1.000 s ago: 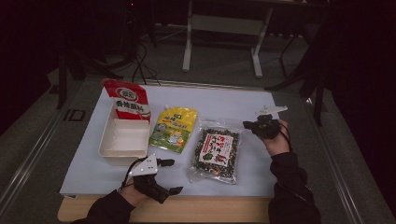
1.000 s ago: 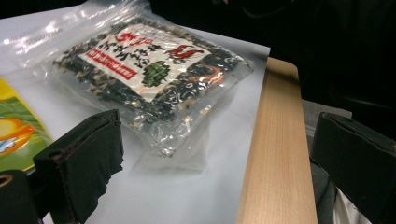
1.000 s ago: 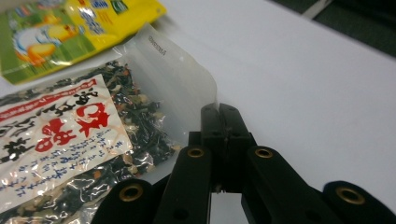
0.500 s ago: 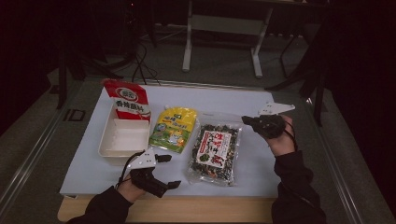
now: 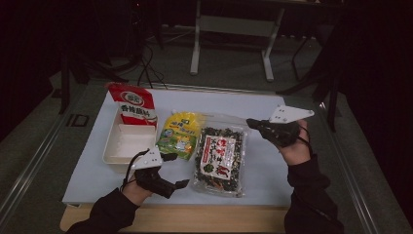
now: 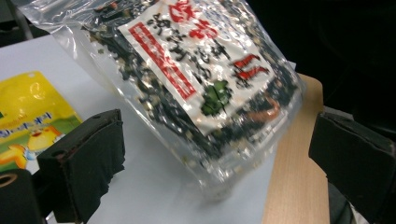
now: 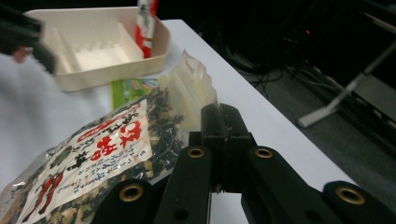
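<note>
A clear bag of dark dried seaweed (image 5: 219, 157) with a red and white label lies flat on the white table top (image 5: 272, 170). My left gripper (image 5: 176, 170) hovers at the bag's near left corner, open. In the left gripper view (image 6: 219, 163) the bag (image 6: 205, 79) lies ahead between the wide-apart pads (image 6: 84, 163). My right gripper (image 5: 252, 122) is held above the bag's far right corner, shut. In the right gripper view its jaws (image 7: 223, 122) press together with nothing visible between them, and the bag's crumpled top edge (image 7: 194, 88) sits just beyond them.
A yellow-green pouch (image 5: 181, 134) lies left of the bag. A white tray (image 5: 113, 155) at the left holds an upright red pouch (image 5: 136, 103). The wooden table edge (image 5: 195, 222) runs along the front. A metal stand (image 5: 231, 29) rises behind the table.
The right gripper has risen and drifted left over the bag's far corner, still shut. The left gripper has lifted a little and moved forward toward the bag.
</note>
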`<action>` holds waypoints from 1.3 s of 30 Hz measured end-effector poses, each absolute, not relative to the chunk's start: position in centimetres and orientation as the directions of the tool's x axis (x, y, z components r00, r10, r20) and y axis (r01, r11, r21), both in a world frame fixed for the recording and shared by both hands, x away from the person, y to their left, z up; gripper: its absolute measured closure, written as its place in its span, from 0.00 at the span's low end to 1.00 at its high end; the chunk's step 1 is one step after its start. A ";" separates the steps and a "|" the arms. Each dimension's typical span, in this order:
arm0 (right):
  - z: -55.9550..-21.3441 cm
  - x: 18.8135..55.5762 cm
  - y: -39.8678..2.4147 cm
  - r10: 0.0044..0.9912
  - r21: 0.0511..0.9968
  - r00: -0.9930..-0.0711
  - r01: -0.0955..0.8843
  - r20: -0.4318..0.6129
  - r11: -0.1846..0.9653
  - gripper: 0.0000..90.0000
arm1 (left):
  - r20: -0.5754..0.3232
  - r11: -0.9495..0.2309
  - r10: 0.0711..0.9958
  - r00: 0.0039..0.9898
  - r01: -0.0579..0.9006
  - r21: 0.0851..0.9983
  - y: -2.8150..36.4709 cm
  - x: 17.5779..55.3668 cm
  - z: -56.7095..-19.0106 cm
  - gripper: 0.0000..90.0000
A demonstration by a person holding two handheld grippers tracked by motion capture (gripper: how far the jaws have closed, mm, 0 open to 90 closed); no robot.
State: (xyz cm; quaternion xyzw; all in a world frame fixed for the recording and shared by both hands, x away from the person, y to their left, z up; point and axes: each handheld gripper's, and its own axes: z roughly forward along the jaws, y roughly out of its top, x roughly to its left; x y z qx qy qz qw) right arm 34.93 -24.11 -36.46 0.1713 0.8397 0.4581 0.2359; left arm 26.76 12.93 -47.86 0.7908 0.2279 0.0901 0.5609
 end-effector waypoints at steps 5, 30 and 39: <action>-35.9 33.7 -23.4 0.453 0.858 -0.857 0.025 -0.245 0.513 1.00 | -0.096 -0.271 0.467 0.879 0.245 0.931 12.3 27.0 -47.3 0.05; -35.5 29.0 -23.5 0.273 0.875 -0.936 -0.068 -0.222 0.480 1.00 | -0.191 -0.239 0.488 0.852 0.341 0.909 12.7 28.6 -48.6 0.04; -35.4 28.4 -24.0 0.257 0.869 -0.943 -0.061 -0.212 0.492 1.00 | -0.184 -0.267 0.412 0.892 0.311 0.912 11.6 29.5 -48.7 0.18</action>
